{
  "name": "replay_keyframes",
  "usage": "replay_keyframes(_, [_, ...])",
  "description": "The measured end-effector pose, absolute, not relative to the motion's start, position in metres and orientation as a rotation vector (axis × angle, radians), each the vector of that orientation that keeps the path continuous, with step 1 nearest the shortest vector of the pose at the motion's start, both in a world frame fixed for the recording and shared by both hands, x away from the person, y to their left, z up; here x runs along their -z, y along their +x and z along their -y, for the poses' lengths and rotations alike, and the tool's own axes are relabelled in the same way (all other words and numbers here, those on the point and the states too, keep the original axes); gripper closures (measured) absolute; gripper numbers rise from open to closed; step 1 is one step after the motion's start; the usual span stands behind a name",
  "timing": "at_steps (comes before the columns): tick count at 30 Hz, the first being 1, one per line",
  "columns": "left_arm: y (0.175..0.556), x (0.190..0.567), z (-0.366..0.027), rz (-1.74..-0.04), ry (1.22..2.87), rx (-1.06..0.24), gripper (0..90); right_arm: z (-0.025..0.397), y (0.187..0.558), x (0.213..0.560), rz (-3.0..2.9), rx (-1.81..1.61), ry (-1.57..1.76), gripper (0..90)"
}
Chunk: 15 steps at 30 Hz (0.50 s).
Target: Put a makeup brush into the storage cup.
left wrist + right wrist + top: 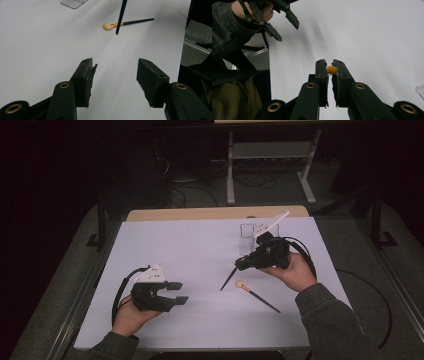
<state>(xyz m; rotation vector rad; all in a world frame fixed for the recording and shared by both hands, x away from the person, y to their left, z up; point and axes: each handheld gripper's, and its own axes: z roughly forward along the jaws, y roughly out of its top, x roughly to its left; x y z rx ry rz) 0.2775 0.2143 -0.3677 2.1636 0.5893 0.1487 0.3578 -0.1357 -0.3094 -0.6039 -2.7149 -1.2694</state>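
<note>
A dark-handled brush [229, 279] slants down toward the white table cover, and my right gripper [242, 265] is shut on its upper end. In the right gripper view its orange-yellow head [331, 70] sits pinched between the jaws of my right gripper [331, 62]. A second brush [256, 293] with a tan head lies flat just below it; in the left gripper view this lying brush [130, 23] is crossed by the held brush's handle [121, 15]. My left gripper [180, 292] stands open at the near left, jaws wide apart and holding nothing [115, 62].
A clear square container [247, 237] stands behind the right gripper; its corner [72, 3] shows in the left gripper view. The white table cover [190, 250] ends in a wooden strip at the back. Dark floor, cables and a metal stand lie beyond.
</note>
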Motion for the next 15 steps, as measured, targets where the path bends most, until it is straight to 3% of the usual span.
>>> replay_keyframes(15, [0.273,0.372,-0.221,-0.612,2.163,-0.180,40.0,0.147,0.367,0.296,2.747,1.260,-0.652,82.5])
